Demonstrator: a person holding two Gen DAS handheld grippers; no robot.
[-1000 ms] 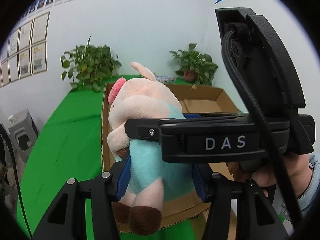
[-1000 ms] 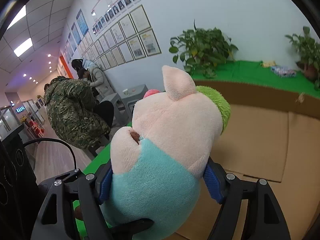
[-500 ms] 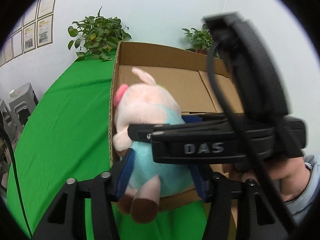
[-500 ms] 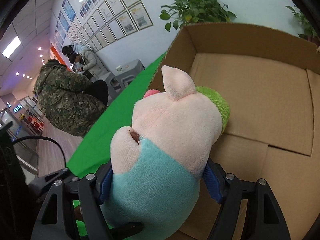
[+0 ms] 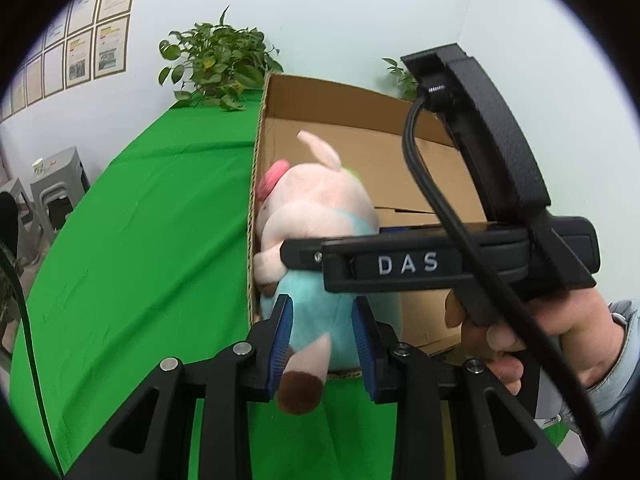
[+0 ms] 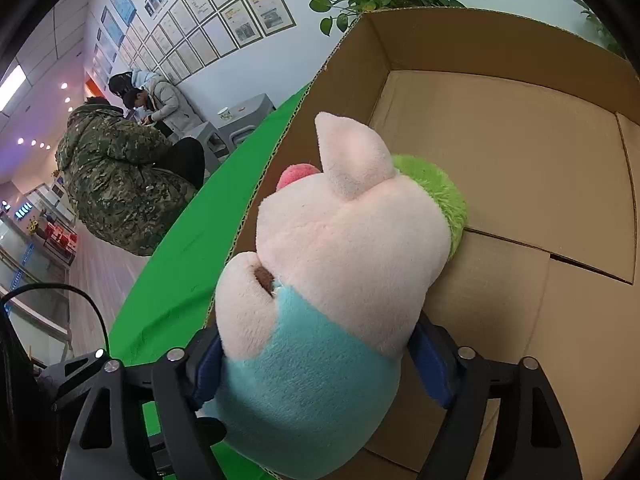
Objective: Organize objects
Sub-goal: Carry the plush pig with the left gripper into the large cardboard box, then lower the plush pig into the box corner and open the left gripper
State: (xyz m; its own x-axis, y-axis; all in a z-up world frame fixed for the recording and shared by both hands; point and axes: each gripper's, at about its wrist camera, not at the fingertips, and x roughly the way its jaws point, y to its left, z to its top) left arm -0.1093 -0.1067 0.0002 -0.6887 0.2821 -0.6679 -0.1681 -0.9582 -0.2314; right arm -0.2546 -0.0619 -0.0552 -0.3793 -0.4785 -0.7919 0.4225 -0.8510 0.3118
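Squarely between both jaws: plush pig [image 6: 320, 320]

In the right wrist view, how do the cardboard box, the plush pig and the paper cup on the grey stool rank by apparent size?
1. cardboard box
2. plush pig, though nearness to the camera enlarges it
3. paper cup, tiny and far away

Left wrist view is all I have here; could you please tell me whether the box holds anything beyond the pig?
Observer: In the right wrist view, the box floor shows only bare cardboard flaps.
Operator: Thank you. Does the right tool grip the pig?
Observer: Yes, the right tool has its blue pads pressed on both sides of the pig's teal body.
Operator: Is its head on the floor?
Observer: A green patch on the head sits at a flap's edge; whether they touch, I cannot tell.
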